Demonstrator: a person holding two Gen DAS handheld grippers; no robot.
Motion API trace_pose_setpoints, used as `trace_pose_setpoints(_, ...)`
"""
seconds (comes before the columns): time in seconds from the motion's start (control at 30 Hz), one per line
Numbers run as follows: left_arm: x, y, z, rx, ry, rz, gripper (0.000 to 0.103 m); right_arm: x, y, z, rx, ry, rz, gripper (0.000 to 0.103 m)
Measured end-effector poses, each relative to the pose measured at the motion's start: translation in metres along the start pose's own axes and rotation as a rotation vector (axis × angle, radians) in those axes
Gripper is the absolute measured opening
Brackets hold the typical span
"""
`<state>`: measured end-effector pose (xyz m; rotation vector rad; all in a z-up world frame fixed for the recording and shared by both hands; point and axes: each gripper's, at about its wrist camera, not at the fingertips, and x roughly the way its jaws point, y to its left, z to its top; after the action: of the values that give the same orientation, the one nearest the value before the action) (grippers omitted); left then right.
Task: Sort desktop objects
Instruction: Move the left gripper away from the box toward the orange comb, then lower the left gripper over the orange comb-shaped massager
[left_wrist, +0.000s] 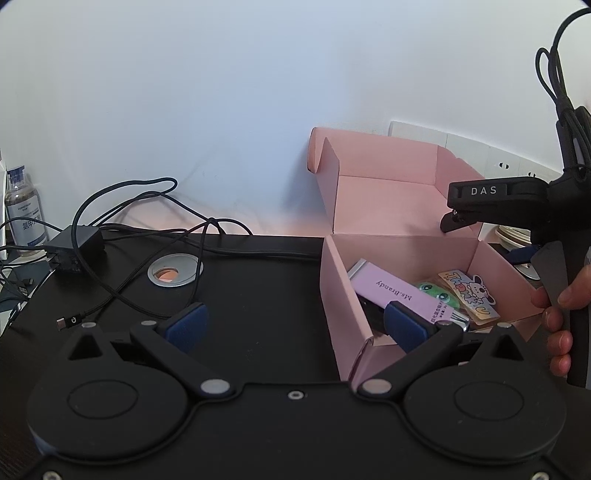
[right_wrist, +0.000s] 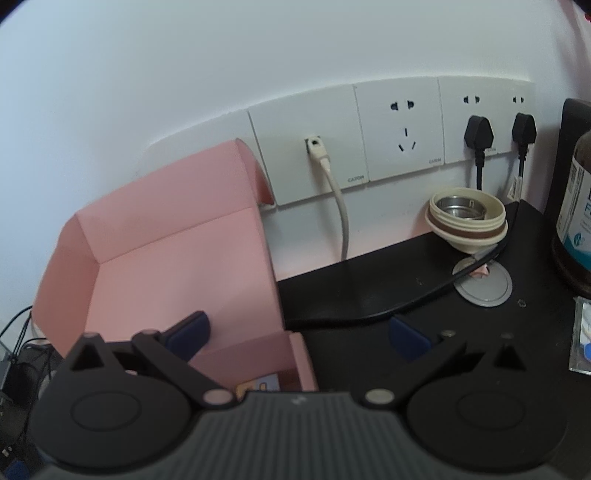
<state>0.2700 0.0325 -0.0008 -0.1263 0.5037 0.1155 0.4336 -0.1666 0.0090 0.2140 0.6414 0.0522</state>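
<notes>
The black desk (left_wrist: 258, 295) lies bare between the tangle of thin black cables (left_wrist: 147, 236) at the left and the open pink cardboard box (left_wrist: 334, 295) at the right, so a gripper could pass there. A round grey metal cable grommet (left_wrist: 173, 275) sits flush in that stretch. The box's raised lid (left_wrist: 384, 195) stands upright against the white wall, closing off the back. Inside the box, a lilac rectangular carton (left_wrist: 402, 295) and flat printed cards (left_wrist: 469, 295) cover most of the floor. To the box's right, bare desk (right_wrist: 369, 291) runs to a cream round cup lid (right_wrist: 467, 218), a black power cord (right_wrist: 424, 295) and a brown glass bottle (right_wrist: 576, 221).
</notes>
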Motion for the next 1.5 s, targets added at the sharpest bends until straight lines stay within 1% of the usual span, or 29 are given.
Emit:
trace_pose_setpoints(0.1,0.000,0.003,0.000,-0.017,0.003,-0.008,0.103,-0.006,-0.005,-0.002,0.022,-0.006,0.023,0.102)
trace_pose_setpoints(0.23,-0.001,0.003,0.000,-0.019,-0.004,-0.003,0.103,-0.033,-0.020,-0.015,0.070,-0.067,0.107,0.102)
trace_pose_setpoints(0.33,-0.003,0.004,-0.001,-0.022,-0.008,0.000,0.103,-0.065,-0.031,-0.028,0.032,-0.094,0.135,0.102)
trace_pose_setpoints(0.47,-0.007,0.004,-0.003,-0.029,-0.011,0.001,0.103,-0.111,-0.054,-0.059,-0.017,-0.114,0.151,0.102)
trace_pose_setpoints(0.6,-0.018,0.002,-0.007,-0.029,-0.033,0.020,0.103,-0.157,-0.075,-0.097,-0.074,-0.144,0.144,0.102)
trace_pose_setpoints(0.67,-0.025,0.000,-0.009,-0.023,-0.034,0.022,0.103,-0.176,-0.079,-0.110,-0.143,-0.166,0.114,0.102)
trace_pose_setpoints(0.8,-0.033,-0.009,-0.017,0.010,-0.028,0.056,0.103,-0.202,-0.087,-0.126,-0.280,-0.216,0.053,0.102)
trace_pose_setpoints(0.9,-0.044,-0.017,-0.023,0.009,-0.028,0.065,0.103,-0.217,-0.107,-0.132,-0.317,-0.258,0.048,0.102)
trace_pose_setpoints(1.03,-0.065,-0.040,-0.034,0.015,-0.024,0.022,0.103,-0.222,-0.145,-0.131,-0.286,-0.242,0.044,0.102)
trace_pose_setpoints(1.1,-0.075,-0.056,-0.040,0.021,-0.021,-0.004,0.103,-0.226,-0.162,-0.131,-0.268,-0.234,0.075,0.102)
trace_pose_setpoints(1.17,-0.084,-0.076,-0.044,0.035,-0.009,-0.046,0.103,-0.229,-0.176,-0.133,-0.271,-0.238,0.111,0.102)
trace_pose_setpoints(1.2,-0.087,-0.087,-0.045,0.046,-0.004,-0.069,0.103,-0.230,-0.182,-0.134,-0.273,-0.240,0.109,0.102)
trace_pose_setpoints(1.3,-0.093,-0.126,-0.048,0.108,-0.001,-0.156,0.103,-0.231,-0.200,-0.136,-0.261,-0.249,0.091,0.102)
trace_pose_setpoints(1.4,-0.099,-0.166,-0.056,0.201,-0.006,-0.247,0.103,-0.230,-0.218,-0.135,-0.211,-0.255,0.080,0.102)
trace_pose_setpoints(1.43,-0.100,-0.179,-0.058,0.234,-0.012,-0.269,0.103,-0.231,-0.225,-0.133,-0.178,-0.259,0.093,0.102)
trace_pose_setpoints(1.5,-0.100,-0.200,-0.065,0.294,-0.032,-0.287,0.103,-0.232,-0.238,-0.130,-0.105,-0.273,0.120,0.102)
